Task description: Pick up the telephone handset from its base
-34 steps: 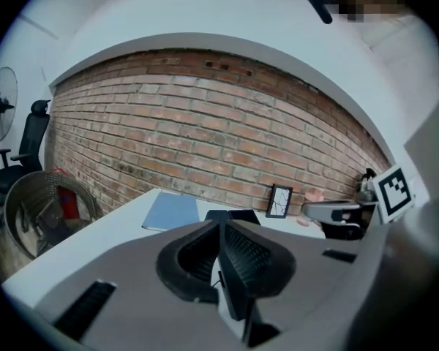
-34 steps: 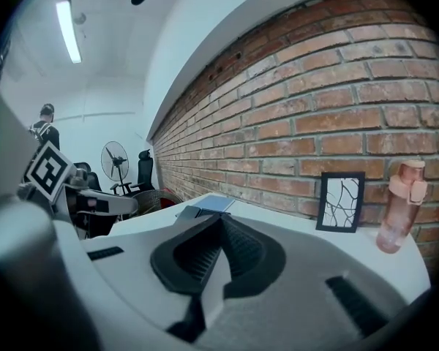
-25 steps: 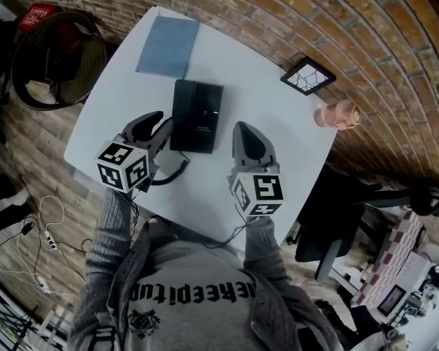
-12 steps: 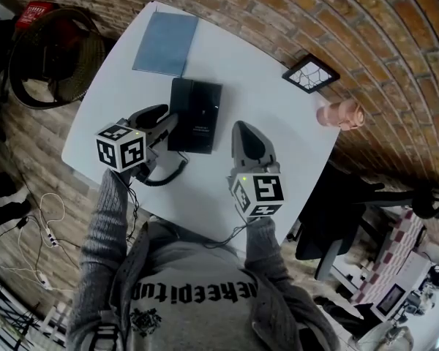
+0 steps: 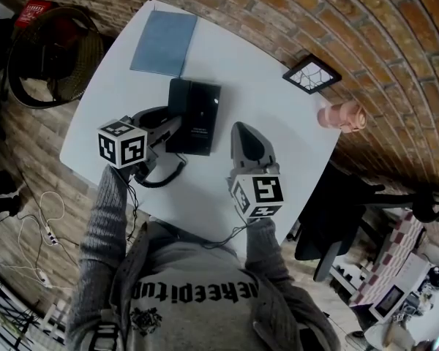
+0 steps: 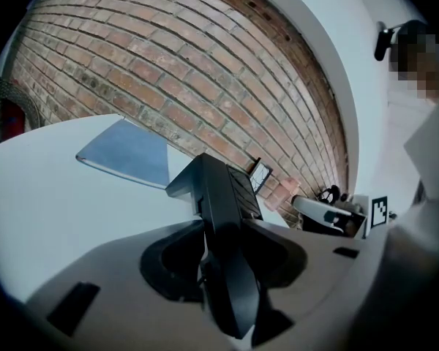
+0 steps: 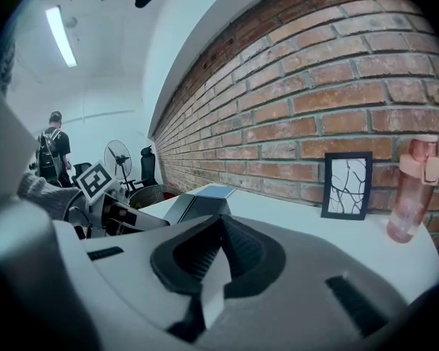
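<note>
The black telephone base [image 5: 200,117] lies mid-table, its handset [image 5: 177,107] along its left side and a coiled cord [image 5: 164,177] trailing to the front. My left gripper [image 5: 171,123] reaches in from the left, its jaws opening. In the left gripper view the handset [image 6: 233,287] runs lengthwise between the jaws toward the base [image 6: 223,185], and I see no pad pressing on it. My right gripper [image 5: 246,133] hovers just right of the phone, shut, with nothing held [image 7: 219,224].
A blue notebook [image 5: 163,42] lies at the table's far left. A framed picture [image 5: 311,75] and a pink bottle [image 5: 340,114] stand at the right by the brick wall. A wicker chair [image 5: 55,53] sits off the left edge and an office chair [image 5: 336,218] off the right.
My left gripper has sunk and tilted toward the phone's left side, and its jaws have spread around the handset. The right gripper has stayed still.
</note>
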Available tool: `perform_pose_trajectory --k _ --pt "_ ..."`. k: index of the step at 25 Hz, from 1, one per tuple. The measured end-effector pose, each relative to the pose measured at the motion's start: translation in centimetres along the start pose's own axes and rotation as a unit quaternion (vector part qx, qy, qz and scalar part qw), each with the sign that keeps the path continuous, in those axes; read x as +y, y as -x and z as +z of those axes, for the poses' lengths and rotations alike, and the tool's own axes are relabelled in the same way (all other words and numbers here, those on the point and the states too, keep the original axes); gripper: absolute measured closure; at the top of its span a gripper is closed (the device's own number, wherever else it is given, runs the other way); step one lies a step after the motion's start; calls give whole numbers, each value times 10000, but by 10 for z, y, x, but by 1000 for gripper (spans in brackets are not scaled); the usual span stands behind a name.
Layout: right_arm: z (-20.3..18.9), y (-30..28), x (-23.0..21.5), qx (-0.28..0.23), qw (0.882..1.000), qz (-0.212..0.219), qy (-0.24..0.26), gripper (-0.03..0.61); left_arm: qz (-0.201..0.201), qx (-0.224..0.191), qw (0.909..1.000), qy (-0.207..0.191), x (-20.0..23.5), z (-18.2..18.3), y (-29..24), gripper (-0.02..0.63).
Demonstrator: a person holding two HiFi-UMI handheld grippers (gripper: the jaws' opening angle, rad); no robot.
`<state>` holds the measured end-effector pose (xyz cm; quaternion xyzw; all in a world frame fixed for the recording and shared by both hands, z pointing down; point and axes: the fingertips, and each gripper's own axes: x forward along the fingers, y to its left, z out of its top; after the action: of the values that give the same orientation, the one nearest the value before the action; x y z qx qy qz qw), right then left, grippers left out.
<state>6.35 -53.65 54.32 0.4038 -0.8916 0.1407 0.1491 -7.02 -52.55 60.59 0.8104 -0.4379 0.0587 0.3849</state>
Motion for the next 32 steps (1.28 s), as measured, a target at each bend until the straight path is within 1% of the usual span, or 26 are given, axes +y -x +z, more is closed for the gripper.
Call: perform_pose_trajectory --k 4,8,12,16,20,22,27,32 --pt "0 -1 1 3 10000 20 9 573 -14 51 10000 38 -1 -1 0 466" --pt "1 -1 4 -10 10000 33 27 574 87 83 9994 334 -1 0 4 490" --pt "3 3 5 -37 10000 33 39 573 170 69 9987 481 -2 3 8 514" --pt "5 6 3 -71 10000 19 65 573 125 -7 9978 653 -2 5 10 515" --pt "6 12 3 -109 9999 5 84 574 64 -89 9958 908 -2 7 15 520" --pt "7 15 3 -126 9999 6 98 574 -35 -164 9947 1011 -4 8 18 538" --pt "10 20 9 -200 9997 40 122 573 -155 -223 9958 875 -17 10 28 546" --pt "18 27 18 -321 9993 54 193 574 32 -471 9961 749 -24 15 47 546"
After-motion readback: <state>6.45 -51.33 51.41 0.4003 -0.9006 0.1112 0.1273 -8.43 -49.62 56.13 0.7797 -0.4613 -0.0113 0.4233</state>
